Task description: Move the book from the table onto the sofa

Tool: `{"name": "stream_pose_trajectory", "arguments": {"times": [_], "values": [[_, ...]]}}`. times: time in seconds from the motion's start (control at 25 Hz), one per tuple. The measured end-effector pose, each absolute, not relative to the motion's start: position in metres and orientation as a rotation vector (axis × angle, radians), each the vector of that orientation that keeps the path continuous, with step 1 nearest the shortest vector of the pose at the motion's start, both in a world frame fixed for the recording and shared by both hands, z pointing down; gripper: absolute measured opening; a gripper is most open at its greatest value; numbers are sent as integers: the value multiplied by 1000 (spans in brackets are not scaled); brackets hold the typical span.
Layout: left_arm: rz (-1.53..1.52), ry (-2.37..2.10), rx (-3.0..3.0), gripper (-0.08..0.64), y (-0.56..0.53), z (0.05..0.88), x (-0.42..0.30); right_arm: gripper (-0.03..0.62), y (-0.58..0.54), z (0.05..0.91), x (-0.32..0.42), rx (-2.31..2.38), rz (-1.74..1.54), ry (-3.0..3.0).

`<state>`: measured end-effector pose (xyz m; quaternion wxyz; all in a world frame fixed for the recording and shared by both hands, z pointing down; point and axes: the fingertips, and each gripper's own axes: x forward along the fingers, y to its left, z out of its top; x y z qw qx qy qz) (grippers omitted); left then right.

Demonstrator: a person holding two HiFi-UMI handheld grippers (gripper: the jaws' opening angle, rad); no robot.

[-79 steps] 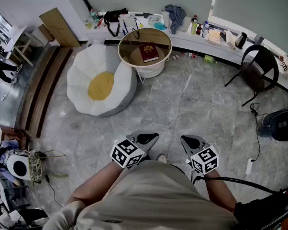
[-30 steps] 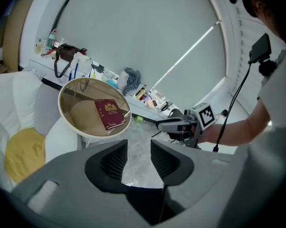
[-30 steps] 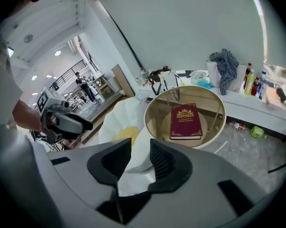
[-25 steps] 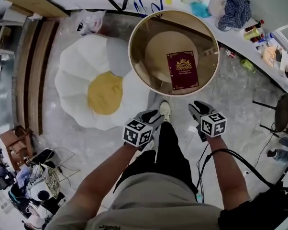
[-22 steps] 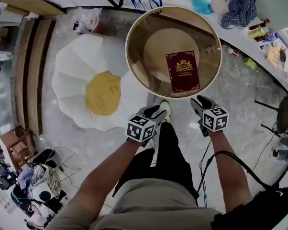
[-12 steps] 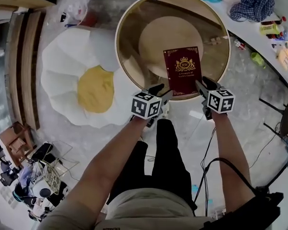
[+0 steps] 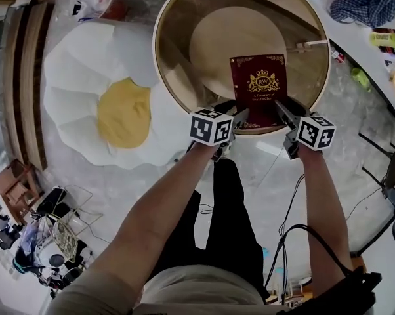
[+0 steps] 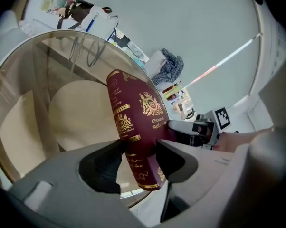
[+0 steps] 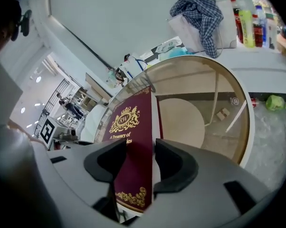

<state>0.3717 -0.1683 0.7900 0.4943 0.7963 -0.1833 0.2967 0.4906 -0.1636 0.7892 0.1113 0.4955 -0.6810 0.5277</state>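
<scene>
A dark red book (image 7: 263,87) with gold print lies flat on the round glass table (image 7: 159,58). My left gripper (image 7: 240,115) is at the book's near left corner, and its opening jaws straddle the spine (image 8: 133,113). My right gripper (image 7: 279,107) is at the near right edge, jaws also opening, with the book's edge (image 9: 133,122) between them. Neither pair of pads visibly presses on the cover. Left of the table sits the white beanbag sofa (image 7: 86,90) with its yellow centre.
A counter behind the table carries a checked cloth (image 7: 368,5), bottles and clutter. A wooden bench (image 7: 20,77) runs along the left. Cables (image 7: 289,202) trail over the tiled floor by my legs. A round lower shelf (image 7: 230,51) shows through the glass.
Both grippers have come forward and down from in front of my legs to the book's near corners. Their jaws have spread wider. The table now fills more of the head view.
</scene>
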Motion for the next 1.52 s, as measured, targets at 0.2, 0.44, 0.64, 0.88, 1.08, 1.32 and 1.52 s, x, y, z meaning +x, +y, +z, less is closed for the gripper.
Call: {"name": "stream_pose_trajectory", "arguments": {"times": [0.2, 0.44, 0.64, 0.88, 1.08, 1.32, 1.52], "values": [[689, -444, 1940, 207, -174, 786, 371, 184, -168, 785, 491, 1501, 1533, -1987], [615, -531, 1926, 206, -167, 766, 313, 163, -167, 759, 433, 1502, 1479, -2031], [533, -636, 1914, 206, -173, 745, 220, 153, -175, 737, 340, 1428, 1436, -2106], [451, -772, 1914, 206, -177, 726, 204, 150, -174, 730, 326, 1335, 1441, -2195], [387, -887, 1885, 206, -171, 714, 121, 149, -177, 721, 244, 1202, 1410, -2258], [327, -1005, 1831, 206, -150, 714, 18, 149, -176, 725, 138, 1043, 1367, -2310], [291, -1086, 1780, 206, -132, 728, -42, 149, -170, 738, 74, 932, 1342, -2329]]}}
